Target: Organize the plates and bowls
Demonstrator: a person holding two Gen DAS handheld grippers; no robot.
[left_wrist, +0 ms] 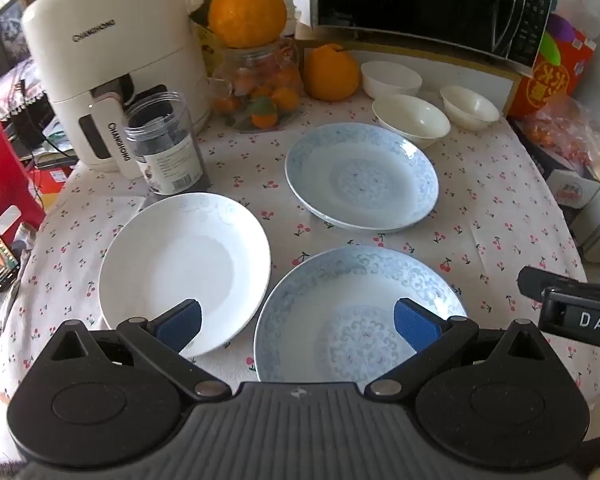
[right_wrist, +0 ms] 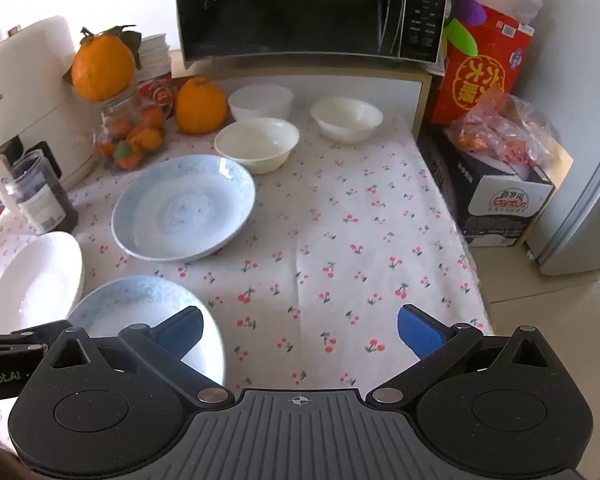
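Three plates lie on the cherry-print tablecloth: a white plate at the left, a near blue-patterned plate and a far blue-patterned plate. Three white bowls stand apart at the back, under the microwave. My left gripper is open and empty, above the gap between the white plate and the near blue plate. My right gripper is open and empty above bare cloth, right of the near blue plate. The far blue plate and bowls lie ahead of it.
A white air fryer, a dark jar, a glass jar of small oranges and a large orange crowd the back left. A microwave sits at the back. Boxes and a fridge stand right of the table.
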